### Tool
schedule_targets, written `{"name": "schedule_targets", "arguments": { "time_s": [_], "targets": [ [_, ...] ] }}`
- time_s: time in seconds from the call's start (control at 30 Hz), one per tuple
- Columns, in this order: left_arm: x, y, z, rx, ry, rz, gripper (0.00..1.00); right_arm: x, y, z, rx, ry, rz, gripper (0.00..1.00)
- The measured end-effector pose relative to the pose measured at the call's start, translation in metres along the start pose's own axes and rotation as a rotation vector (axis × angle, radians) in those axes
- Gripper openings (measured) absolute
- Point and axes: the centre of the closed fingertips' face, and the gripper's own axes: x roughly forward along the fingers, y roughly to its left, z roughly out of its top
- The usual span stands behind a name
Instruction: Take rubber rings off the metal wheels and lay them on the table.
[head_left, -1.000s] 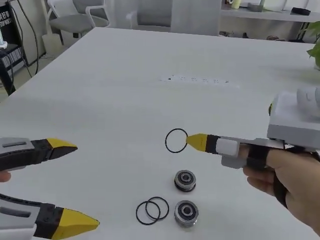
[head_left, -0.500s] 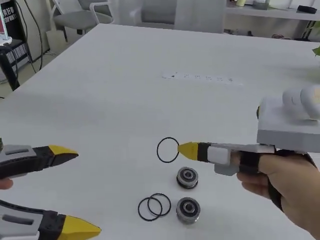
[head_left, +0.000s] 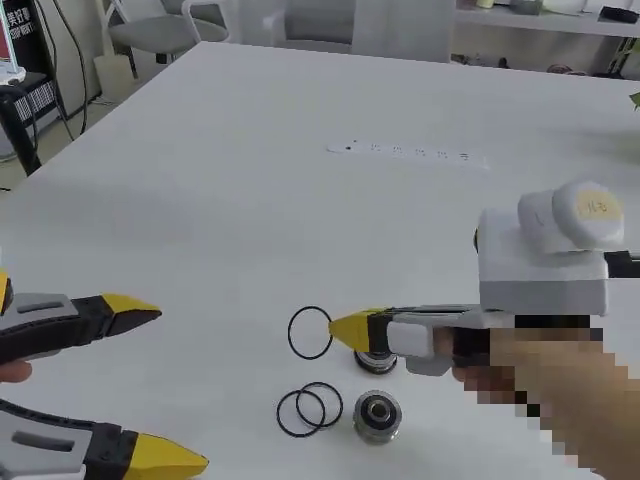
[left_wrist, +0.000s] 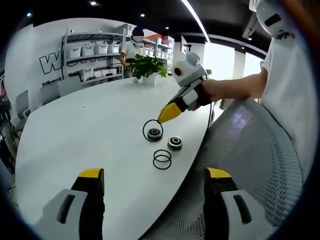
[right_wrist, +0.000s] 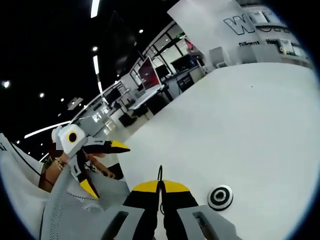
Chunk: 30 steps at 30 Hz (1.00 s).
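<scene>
**Right tool** (head_left: 333, 330): the jaws are pressed together and pinch 1 black rubber ring (head_left: 310, 332) by its rim. The ring extends from the yellow tips toward the person's left, and its full circle is visible in the head view. In the right gripper view it appears edge-on, as a thin black line rising from between the closed jaws. It cannot be determined whether the ring's lower edge touches the worktop (head_left: 250, 200).

**Left tool** (head_left: 150, 385): the jaws are spread wide and grip nothing. The tool is over the near left of the worktop, well apart from the parts, with its tips pointing toward them.

**Metal wheels:** 2 units, both lying flat on the white worktop.
- The far wheel (head_left: 376, 362) sits under the right tool's jaws in the head view and is partly hidden by them.
- The near wheel (head_left: 377, 413) lies just beside it, toward the person, in full view.

**Loose rings** (head_left: 308, 408): 2 black rings lie flat on the worktop, overlapping each other, just to the left of the near wheel.

**Other items:** a white power strip (head_left: 410, 153) lies farther back on the worktop, well apart from the wheels. Office chairs (head_left: 150, 30) stand past the far edge.
</scene>
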Motion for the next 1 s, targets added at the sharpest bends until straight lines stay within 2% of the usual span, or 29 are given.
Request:
{"name": "schedule_targets", "arguments": {
  "time_s": [0.37,0.67,1.0],
  "targets": [
    [0.001,0.000,-0.001,-0.010,-0.001,-0.001,0.80,0.014,0.006,-0.023,-0.033,0.094,0.026,0.00],
    [0.002,0.001,-0.004,-0.028,0.004,-0.001,0.79,0.027,0.010,-0.050,-0.072,0.198,0.041,0.00],
    [0.002,0.002,-0.004,-0.040,0.001,0.000,0.78,0.027,0.004,-0.056,-0.071,0.219,0.027,0.00]
  ]
}}
